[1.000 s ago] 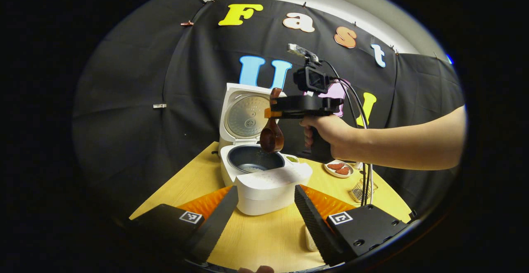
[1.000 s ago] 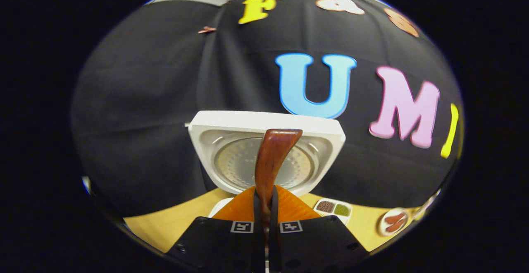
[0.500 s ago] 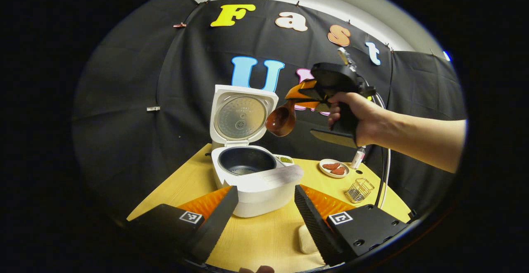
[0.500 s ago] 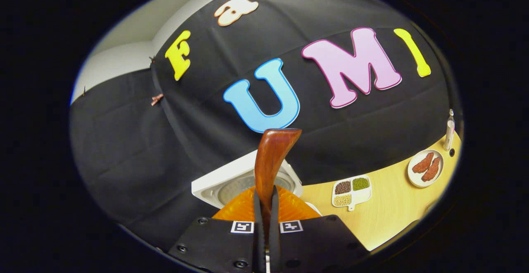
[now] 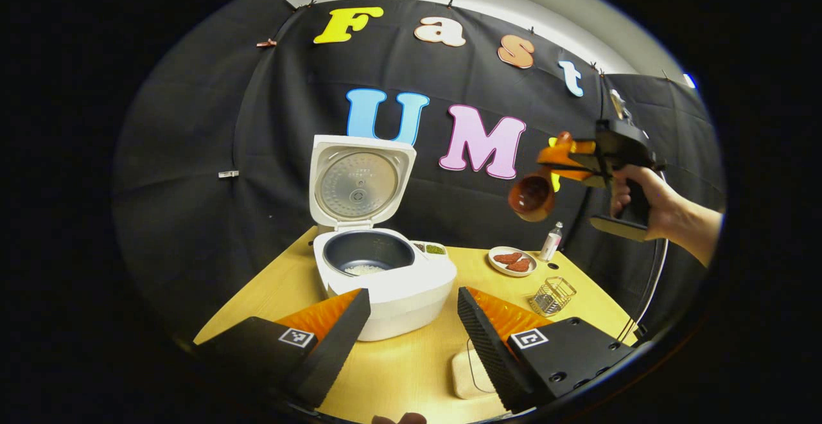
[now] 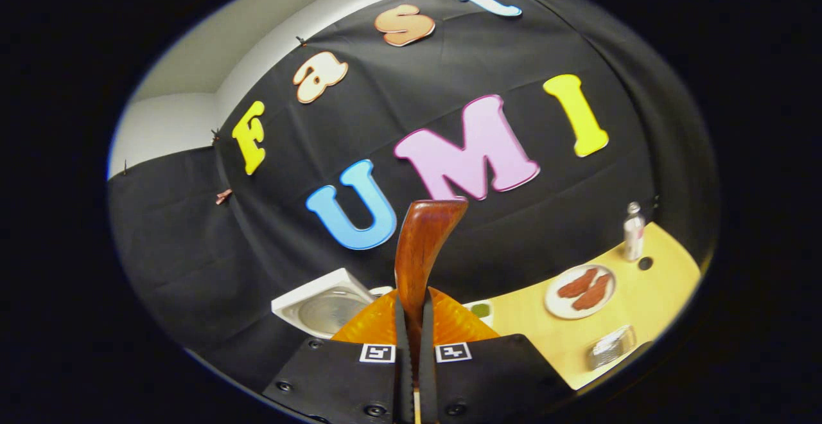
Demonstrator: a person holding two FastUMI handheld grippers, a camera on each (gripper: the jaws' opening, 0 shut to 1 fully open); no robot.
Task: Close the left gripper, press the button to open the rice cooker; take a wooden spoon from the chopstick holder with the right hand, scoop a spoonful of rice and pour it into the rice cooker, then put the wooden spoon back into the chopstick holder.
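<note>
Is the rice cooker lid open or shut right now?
Open. In the left gripper view the rice cooker has its lid standing upright behind the pot, and a little rice shows at the bottom of the inner pot.

Right gripper (image 5: 557,157) carried wooden spoon (image 5: 532,196) rightward, away from rice cooker (image 5: 385,276).

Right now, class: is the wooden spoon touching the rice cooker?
Apart. The left gripper view shows the wooden spoon held by the right gripper in the air, well right of the rice cooker.
</note>
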